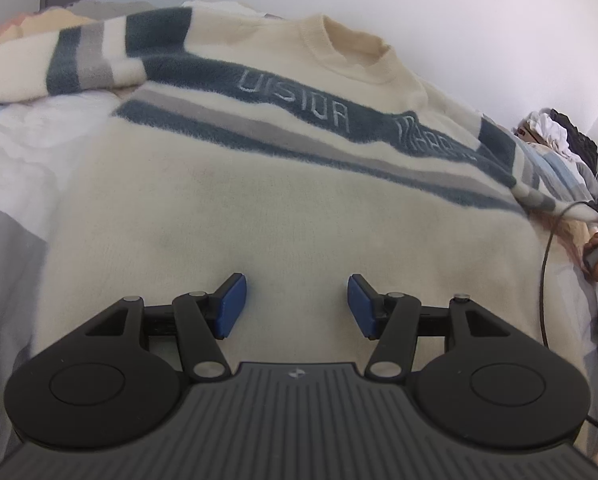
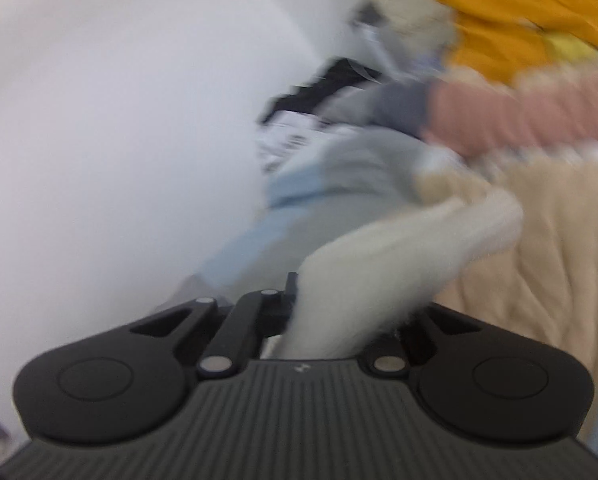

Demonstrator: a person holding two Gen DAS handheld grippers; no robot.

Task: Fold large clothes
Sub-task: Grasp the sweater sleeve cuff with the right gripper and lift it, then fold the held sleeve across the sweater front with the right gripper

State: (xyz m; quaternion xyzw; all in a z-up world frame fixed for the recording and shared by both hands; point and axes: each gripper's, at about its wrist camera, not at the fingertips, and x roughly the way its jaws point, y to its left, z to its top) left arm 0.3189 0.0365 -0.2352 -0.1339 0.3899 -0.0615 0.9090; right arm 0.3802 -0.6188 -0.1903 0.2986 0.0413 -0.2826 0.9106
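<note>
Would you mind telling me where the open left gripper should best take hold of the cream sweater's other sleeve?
Grip the sleeve near its cuff end at far left, coming from the outer left side. It lies loosely bent across the bedding with a free edge there, while the left gripper hovers open over the sweater body.
</note>
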